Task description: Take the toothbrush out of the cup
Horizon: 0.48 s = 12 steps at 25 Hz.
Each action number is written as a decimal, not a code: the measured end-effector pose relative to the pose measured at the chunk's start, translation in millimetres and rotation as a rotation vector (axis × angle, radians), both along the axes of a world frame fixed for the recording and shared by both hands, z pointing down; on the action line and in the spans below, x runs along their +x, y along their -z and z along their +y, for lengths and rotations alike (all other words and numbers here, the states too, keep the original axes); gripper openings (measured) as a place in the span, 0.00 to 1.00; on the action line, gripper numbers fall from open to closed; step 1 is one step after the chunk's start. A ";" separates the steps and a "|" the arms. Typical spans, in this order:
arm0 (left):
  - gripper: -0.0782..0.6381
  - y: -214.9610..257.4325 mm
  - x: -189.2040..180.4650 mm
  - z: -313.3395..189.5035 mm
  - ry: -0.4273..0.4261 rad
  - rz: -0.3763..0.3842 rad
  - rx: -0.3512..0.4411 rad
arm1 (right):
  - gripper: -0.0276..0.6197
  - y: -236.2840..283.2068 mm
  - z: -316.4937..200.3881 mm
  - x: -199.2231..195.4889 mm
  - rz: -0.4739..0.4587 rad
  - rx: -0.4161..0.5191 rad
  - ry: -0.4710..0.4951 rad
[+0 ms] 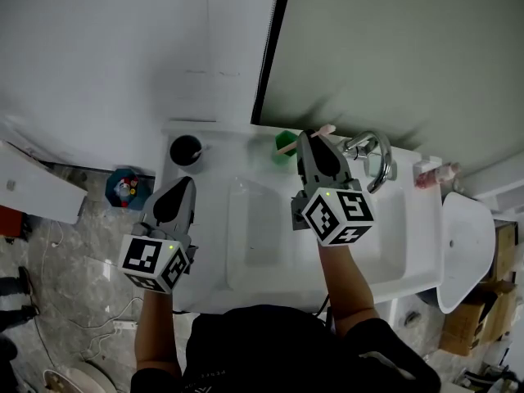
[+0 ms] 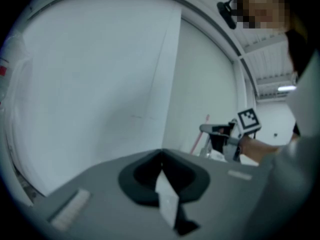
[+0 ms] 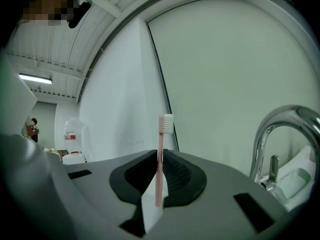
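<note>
Head view: the right claw [image 1: 313, 140] pinches a pink toothbrush [image 1: 326, 129] above a white sink [image 1: 409, 244]. A green cup [image 1: 283, 157] sits just left of its tips and a faucet [image 1: 375, 159] just right. The left claw [image 1: 183, 185] is over the sink's left edge, with a black cup [image 1: 186, 150], dark inside, ahead.

Left gripper view: the claw [image 2: 161, 156] is pressed together and empty, with bare wall [image 2: 100, 84] ahead.

Right gripper view: the claw [image 3: 160, 156] clamps the toothbrush [image 3: 160, 134] upright, bristles on top. Open wall lies beyond and the faucet [image 3: 280, 129] is to the right.

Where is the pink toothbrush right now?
The toothbrush stands upright, pinched by the right gripper. In the head view it is above the back of the sink, between the green cup and the tap.
</note>
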<state>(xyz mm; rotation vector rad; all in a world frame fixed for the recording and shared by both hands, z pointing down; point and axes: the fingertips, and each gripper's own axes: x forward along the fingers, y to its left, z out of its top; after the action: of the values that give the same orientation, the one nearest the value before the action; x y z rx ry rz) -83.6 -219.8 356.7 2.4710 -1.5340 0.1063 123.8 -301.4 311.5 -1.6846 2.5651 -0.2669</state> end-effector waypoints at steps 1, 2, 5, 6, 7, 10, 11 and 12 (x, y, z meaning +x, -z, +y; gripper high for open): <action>0.12 0.9 -1.9 0.6 0.002 -0.004 0.002 | 0.09 -0.2 2.8 -2.6 -0.001 -0.003 0.007; 0.12 1.7 -3.8 1.3 0.003 -0.008 0.003 | 0.09 -0.6 5.5 -5.3 -0.002 -0.007 0.014; 0.12 5.0 -8.3 3.7 0.007 -0.021 0.010 | 0.09 -1.4 14.2 -13.4 -0.020 -0.022 0.037; 0.13 6.0 -9.5 4.8 0.008 -0.024 0.013 | 0.09 -1.7 17.5 -16.1 -0.024 -0.026 0.044; 0.13 6.7 -10.7 5.8 0.008 -0.027 0.015 | 0.09 -2.3 21.0 -18.9 -0.027 -0.029 0.052; 0.13 7.3 -15.1 8.1 0.005 -0.034 0.018 | 0.09 -6.4 30.7 -28.1 -0.041 -0.048 0.075; 0.13 7.5 -16.7 8.6 0.004 -0.035 0.019 | 0.09 -8.6 33.5 -31.3 -0.048 -0.059 0.083; 0.13 7.8 -18.2 9.1 0.004 -0.034 0.019 | 0.09 -11.2 36.2 -34.3 -0.053 -0.070 0.091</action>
<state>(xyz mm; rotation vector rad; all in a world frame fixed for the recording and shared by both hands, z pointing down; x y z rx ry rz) -101.7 -210.7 348.9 2.4930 -1.5608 0.1340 89.5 -265.2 322.7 -1.5622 2.6262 -0.4056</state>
